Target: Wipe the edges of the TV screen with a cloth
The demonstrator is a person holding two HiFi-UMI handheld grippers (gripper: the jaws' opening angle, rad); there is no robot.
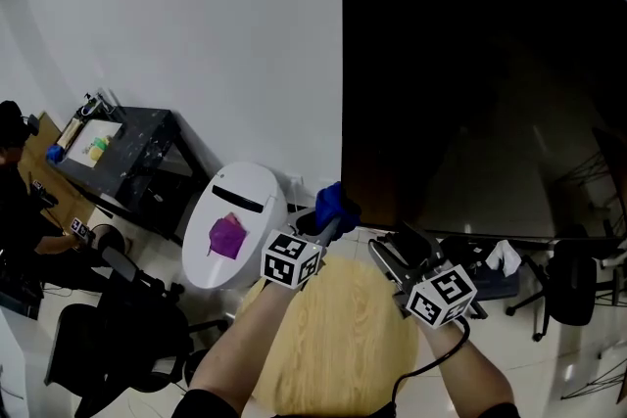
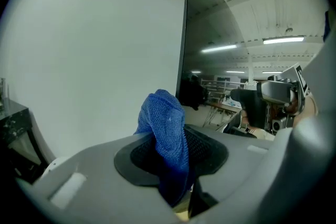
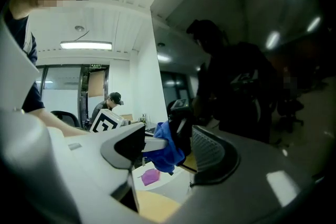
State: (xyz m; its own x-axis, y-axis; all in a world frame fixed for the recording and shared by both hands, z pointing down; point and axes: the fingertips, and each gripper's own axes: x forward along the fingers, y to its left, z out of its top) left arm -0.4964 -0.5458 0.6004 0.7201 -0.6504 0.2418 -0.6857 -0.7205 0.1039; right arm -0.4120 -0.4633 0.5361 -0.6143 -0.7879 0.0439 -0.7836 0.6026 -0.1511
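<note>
A blue cloth (image 1: 336, 204) sticks up from my left gripper (image 1: 328, 225), which is shut on it just below the lower left corner of the big dark TV screen (image 1: 480, 64). In the left gripper view the cloth (image 2: 167, 131) is pinched between the jaws (image 2: 173, 162), and the TV's left edge (image 2: 185, 34) rises straight ahead. My right gripper (image 1: 390, 255) hangs to the right, under the screen's bottom edge, open. Its own view shows nothing between its pads (image 3: 210, 152); the cloth (image 3: 167, 149) and the left gripper are seen beyond the gap.
A round wooden table (image 1: 333, 348) lies under both forearms. A white bin (image 1: 235, 220) with a purple scrap on it stands left of it, against the white wall (image 1: 176, 24). Further left are a dark desk (image 1: 127, 152) and black chairs (image 1: 108, 338). A person sits at the far left.
</note>
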